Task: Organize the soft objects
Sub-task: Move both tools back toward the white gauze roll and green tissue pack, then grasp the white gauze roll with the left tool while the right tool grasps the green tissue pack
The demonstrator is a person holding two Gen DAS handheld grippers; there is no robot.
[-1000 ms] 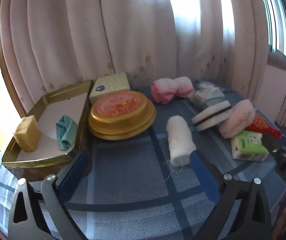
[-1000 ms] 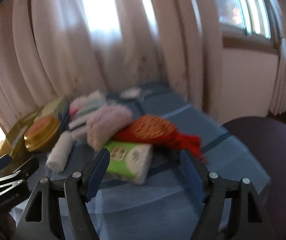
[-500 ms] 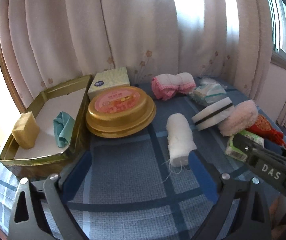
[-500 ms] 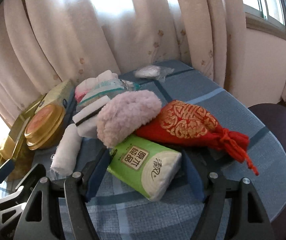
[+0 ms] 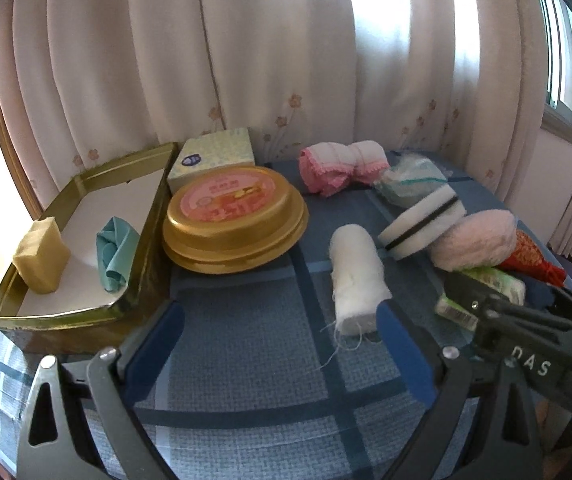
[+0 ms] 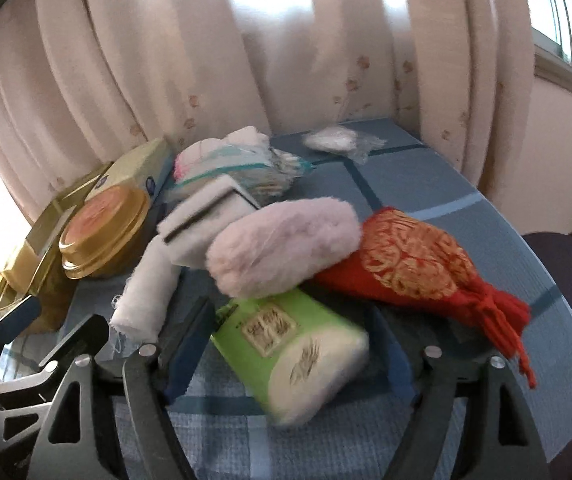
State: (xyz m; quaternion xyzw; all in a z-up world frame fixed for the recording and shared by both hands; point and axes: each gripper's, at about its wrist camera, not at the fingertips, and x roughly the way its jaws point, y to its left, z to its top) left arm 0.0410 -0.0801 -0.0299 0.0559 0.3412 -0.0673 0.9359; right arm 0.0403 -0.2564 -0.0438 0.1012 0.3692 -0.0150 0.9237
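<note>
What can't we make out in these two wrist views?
- Print on the green tissue pack: right wrist view, motion blur.
- That pack in left wrist view: mostly behind the right gripper.
- Round gold tin contents: lid closed.
- Red embroidered pouch: left view, behind fluffy pink puff.

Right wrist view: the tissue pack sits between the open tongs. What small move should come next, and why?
Probably ease the right tongs a little further forward, then close. Their jaws are opening, and the tissue pack lies between them with gaps on both sides, not yet pressed. The pink puff rests partly on the pack's far end, so a low grip near the close end seems safer.
</note>
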